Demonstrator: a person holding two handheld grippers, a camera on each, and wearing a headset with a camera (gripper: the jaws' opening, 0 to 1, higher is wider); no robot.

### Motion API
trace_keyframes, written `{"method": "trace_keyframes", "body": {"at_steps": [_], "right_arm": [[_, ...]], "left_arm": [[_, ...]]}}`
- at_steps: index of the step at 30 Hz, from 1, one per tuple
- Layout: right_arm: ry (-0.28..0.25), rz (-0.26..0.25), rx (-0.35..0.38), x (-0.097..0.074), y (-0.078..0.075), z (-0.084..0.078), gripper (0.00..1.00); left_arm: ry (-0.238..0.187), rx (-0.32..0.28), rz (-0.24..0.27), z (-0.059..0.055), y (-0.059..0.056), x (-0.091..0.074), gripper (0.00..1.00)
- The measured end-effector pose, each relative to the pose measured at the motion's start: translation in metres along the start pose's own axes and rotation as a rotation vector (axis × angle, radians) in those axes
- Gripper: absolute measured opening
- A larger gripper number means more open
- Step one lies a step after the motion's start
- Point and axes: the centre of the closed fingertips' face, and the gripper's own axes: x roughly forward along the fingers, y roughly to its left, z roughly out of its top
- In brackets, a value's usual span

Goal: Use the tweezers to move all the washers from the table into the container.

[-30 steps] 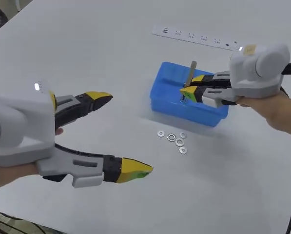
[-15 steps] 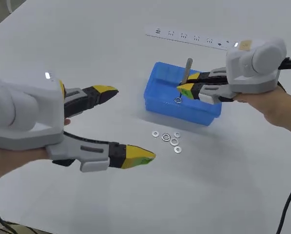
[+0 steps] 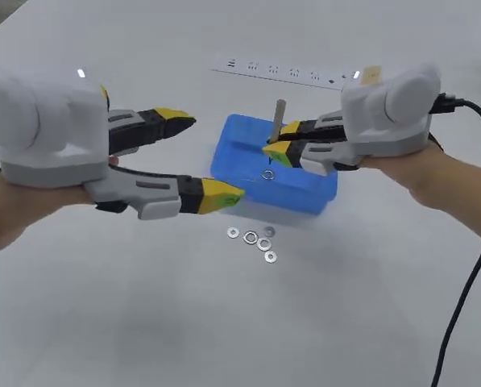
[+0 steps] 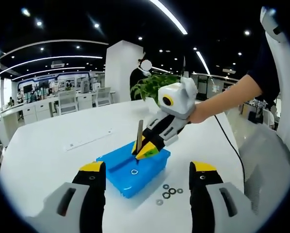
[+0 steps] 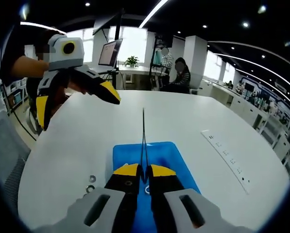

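Container [image 3: 238, 155]: blue open tub in the middle of the white table [image 3: 127, 306]; everything below is placed off it.
Right gripper [image 3: 277, 151]: over the container's right part, jaws squeezed nearly together on the tweezers [image 3: 279, 119], which stand up through them, handle end up, tips down into the tub.
Carried washer [image 3: 267, 175]: at the tweezer tips, inside the container's outline; can't tell if it's pinched or lying on the tub floor.
Loose washers [image 3: 253, 238]: five in a tight cluster on the table just in front of the container, clear of its wall.
Left gripper [image 3: 205, 158]: jaws spread wide, nothing in them, hovering just left of the container.
Power strip [image 3: 288, 72]: on the table well behind the container.
Step, my guess: dropping one washer in; five to go.
Risk: the washer is thin and slick, so it could flick off on release and hop the low wall if let go from high up.
Risk: the tweezers are held only between two jaws and could twist or slip on the next pick; flat washers on a smooth top are hard to get under.
Risk: the cluster is close-packed, so the tips may nudge neighbours and scatter them.
Risk: the idle left gripper is near the tub and could bump it.
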Motion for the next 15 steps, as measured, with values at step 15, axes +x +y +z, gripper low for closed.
{"method": "trace_keyframes", "body": {"at_steps": [15], "right_arm": [[0.034,0.004,-0.072,-0.002,0.008,-0.005,0.08]], "left_arm": [[-0.027,0.088,-0.083,0.021,0.007,0.06,0.53]]}}
